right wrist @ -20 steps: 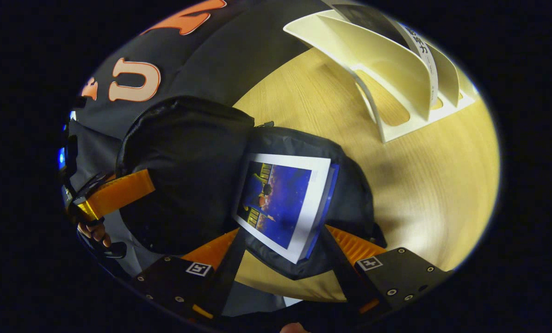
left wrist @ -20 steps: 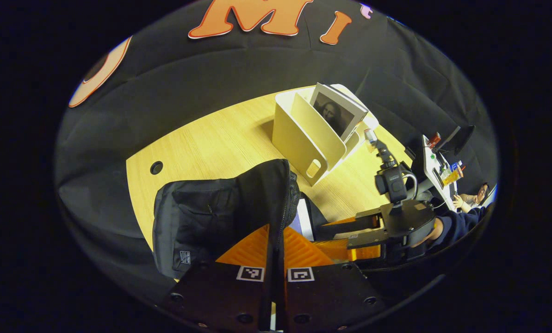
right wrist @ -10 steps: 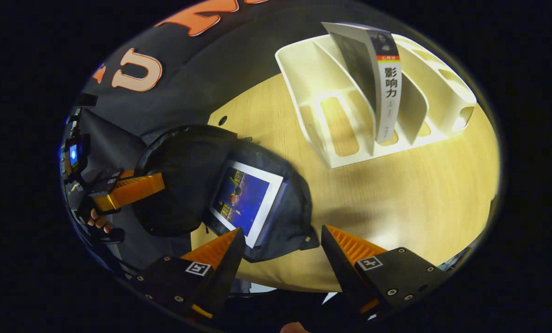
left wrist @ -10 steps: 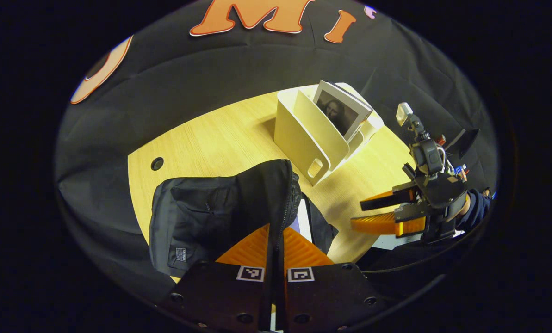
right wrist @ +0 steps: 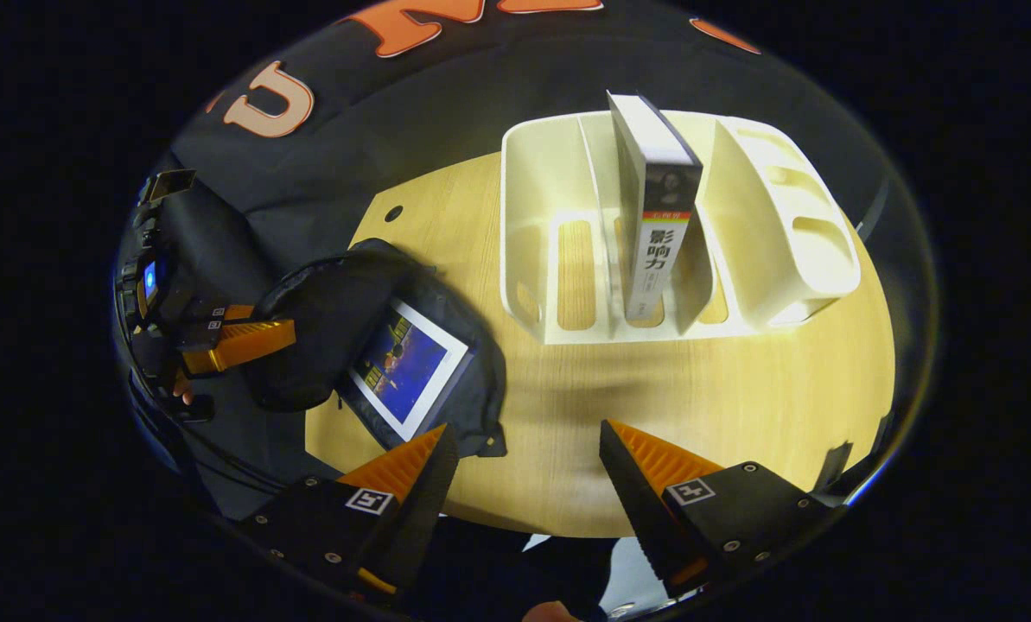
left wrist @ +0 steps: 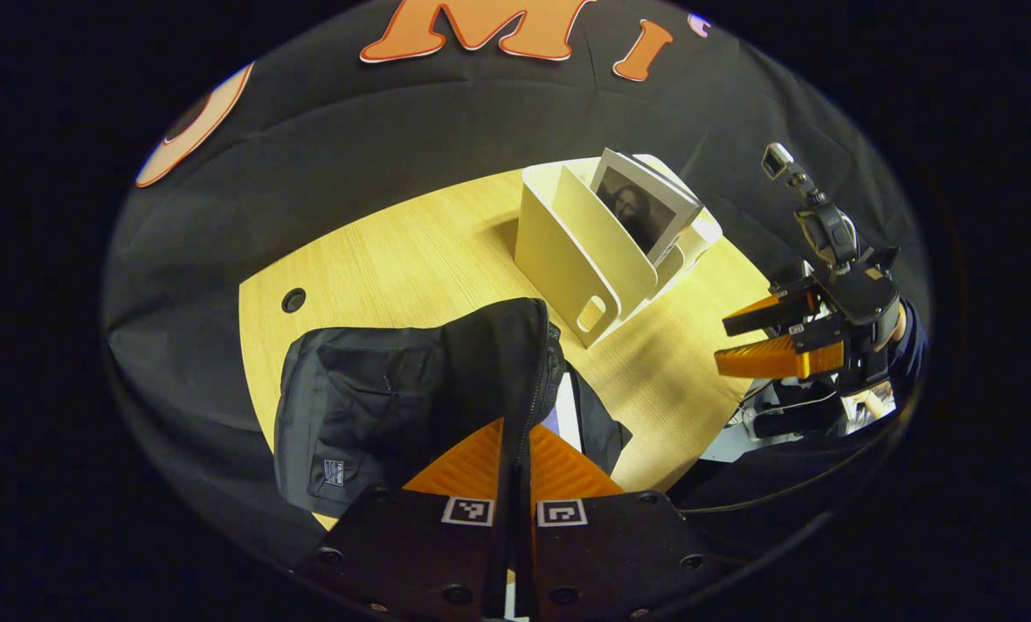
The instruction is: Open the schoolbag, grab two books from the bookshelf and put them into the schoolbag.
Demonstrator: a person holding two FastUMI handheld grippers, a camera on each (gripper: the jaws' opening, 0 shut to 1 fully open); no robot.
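Schoolbag (right wrist: 308,337): lying open at the bench's (right wrist: 696,406) near-left corner, flap being held up; one book (right wrist: 407,367) lying flat inside, cover up.

Second book (right wrist: 653,233): standing upright, spine outward, in the middle slot of the shelf (right wrist: 774,242), well apart from the bag.

Left gripper (left wrist: 515,432): fingers together, clamped on the flap's zipper edge (left wrist: 537,380), keeping the mouth wide.

Right gripper (right wrist: 524,458): fingers spread apart, carrying nothing, hovering above the bench's front edge and facing the shelf.

Step in hand, as judged: fetching the second book. Advice: approaching square to the spine, fingers straddling it near the top where the dividers leave room; closing firmly before lifting straight up, so the book is clearing the slot without dragging the light shelf; left gripper holding the flap high meanwhile.
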